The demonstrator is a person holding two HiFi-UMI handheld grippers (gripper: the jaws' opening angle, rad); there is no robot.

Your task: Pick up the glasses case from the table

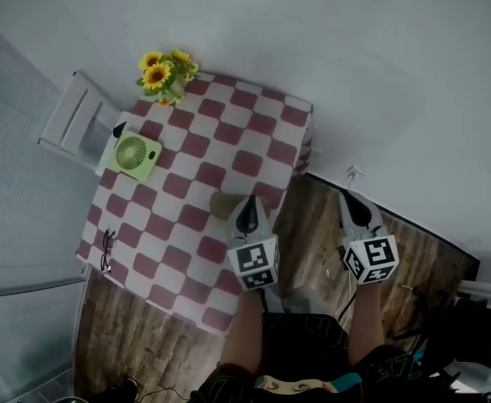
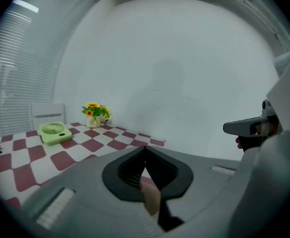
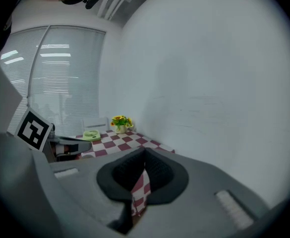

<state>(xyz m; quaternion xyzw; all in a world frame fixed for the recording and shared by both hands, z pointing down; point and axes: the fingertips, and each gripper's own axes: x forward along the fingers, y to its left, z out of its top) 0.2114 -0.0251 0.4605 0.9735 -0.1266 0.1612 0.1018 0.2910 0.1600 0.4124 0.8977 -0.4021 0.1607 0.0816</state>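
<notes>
The tan glasses case (image 1: 221, 204) lies on the red-and-white checked table (image 1: 186, 225), near its right edge. My left gripper (image 1: 247, 203) hovers over that edge, its tip just right of the case and its jaws shut with nothing in them. In the left gripper view the left gripper (image 2: 145, 150) has its jaws meeting at the tip, and a tan patch shows below them. My right gripper (image 1: 353, 201) is off the table, over the wooden floor, shut and empty. The right gripper (image 3: 145, 153) looks along the table's side toward the flowers.
A vase of sunflowers (image 1: 166, 72) stands at the table's far corner and a green fan (image 1: 133, 155) at the left. Dark glasses (image 1: 106, 251) lie at the near left edge. A white chair (image 1: 70, 121) stands behind the table. Cables (image 1: 346, 292) trail over the floor.
</notes>
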